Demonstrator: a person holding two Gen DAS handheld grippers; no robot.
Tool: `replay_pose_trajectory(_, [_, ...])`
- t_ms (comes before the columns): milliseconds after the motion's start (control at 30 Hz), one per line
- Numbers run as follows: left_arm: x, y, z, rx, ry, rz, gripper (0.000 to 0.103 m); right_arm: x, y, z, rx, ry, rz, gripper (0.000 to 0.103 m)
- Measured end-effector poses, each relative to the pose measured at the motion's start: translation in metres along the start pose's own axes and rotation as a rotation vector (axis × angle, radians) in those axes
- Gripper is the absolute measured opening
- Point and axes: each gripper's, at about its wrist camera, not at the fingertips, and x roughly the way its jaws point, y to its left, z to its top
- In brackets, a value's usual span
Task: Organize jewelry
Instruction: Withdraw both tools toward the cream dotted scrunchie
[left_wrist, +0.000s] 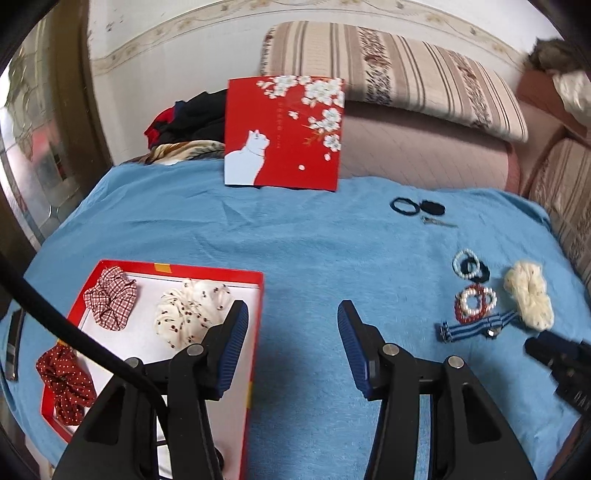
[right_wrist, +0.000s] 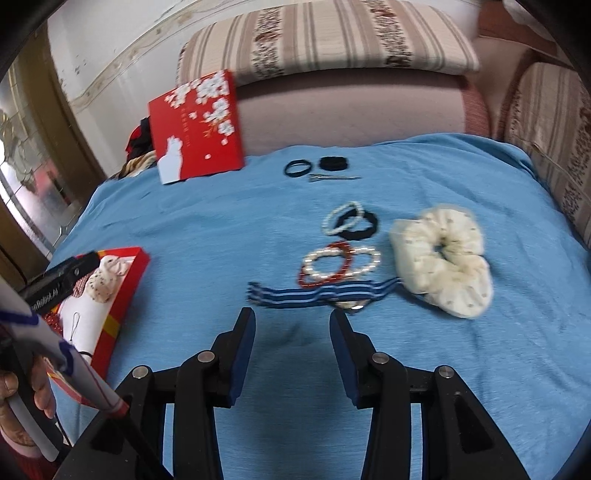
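Observation:
A red box (left_wrist: 258, 295) with a white inside lies at the left on the blue cloth; it holds a plaid scrunchie (left_wrist: 110, 297), a cherry-print scrunchie (left_wrist: 188, 314) and a red dotted scrunchie (left_wrist: 66, 384). My left gripper (left_wrist: 293, 314) is open and empty over the box's right edge. My right gripper (right_wrist: 291, 321) is open and empty, just short of a blue striped watch band (right_wrist: 314, 293). Beyond lie red and pearl bracelets (right_wrist: 340, 264), a pearl bracelet with a black tie (right_wrist: 351, 219) and a cream scrunchie (right_wrist: 443, 258).
The red box lid (left_wrist: 284, 133) with a white cat leans against the sofa (left_wrist: 424, 147) at the back. Black hair ties (right_wrist: 317, 166) and a metal clip (right_wrist: 332, 178) lie near it. Clothes (left_wrist: 184, 125) are piled at the back left.

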Motion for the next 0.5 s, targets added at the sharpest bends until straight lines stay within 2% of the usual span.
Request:
replay_pose_trajectory(167, [0.009, -0.012, -0.008, 0.025, 0.027, 0.013, 0.050, -0.004, -0.029, 0.001, 0.039, -0.027, -0.008, 0.046])
replay_pose_trajectory(367, [0.017, -0.026, -0.017, 0.046, 0.052, 0.032, 0.051, -0.016, -0.065, 0.000, 0.079, -0.104, -0.037, 0.047])
replay_pose_trajectory(500, [0.022, -0.032, -0.021, 0.044, 0.064, 0.026, 0.051, -0.018, -0.095, 0.000, 0.150, -0.119, -0.037, 0.050])
